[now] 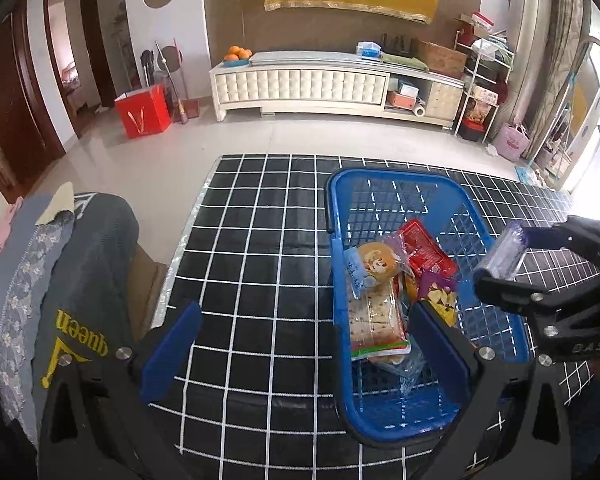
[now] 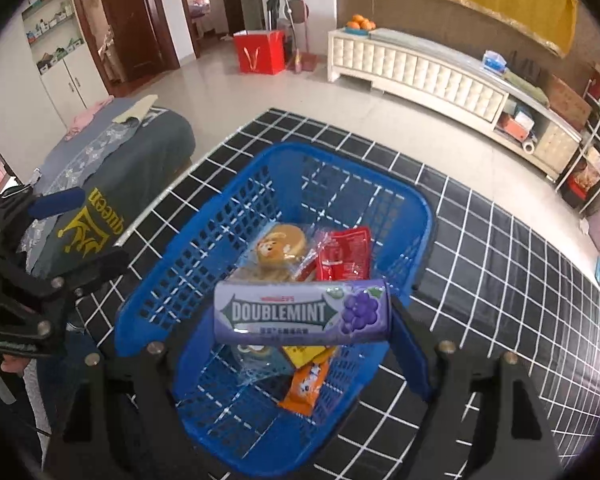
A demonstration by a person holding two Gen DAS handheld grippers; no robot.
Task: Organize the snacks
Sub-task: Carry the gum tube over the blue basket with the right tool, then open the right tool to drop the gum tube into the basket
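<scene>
A blue plastic basket [image 1: 342,248] [image 2: 204,236] stands on the black grid-patterned table and holds several wrapped snacks: a round bear-face cake [image 1: 374,262] [image 2: 280,246], a red packet [image 1: 426,250] [image 2: 344,256], a cracker pack [image 1: 374,320], an orange packet [image 2: 306,386]. My right gripper [image 2: 302,314] [image 1: 500,256] is shut on a purple Doublemint gum pack [image 2: 300,312] [image 1: 502,252], held level above the basket's near right part. My left gripper [image 1: 306,348] [image 2: 80,224] is open, its right finger over the basket, its left finger over the table, nothing between them.
A stool draped with a grey "queen" cloth [image 1: 80,300] [image 2: 112,200] stands left of the table. Across the tiled floor are a white cabinet [image 1: 300,84] [image 2: 420,68], a red gift bag [image 1: 142,110] [image 2: 260,52] and a shelf rack [image 1: 482,80].
</scene>
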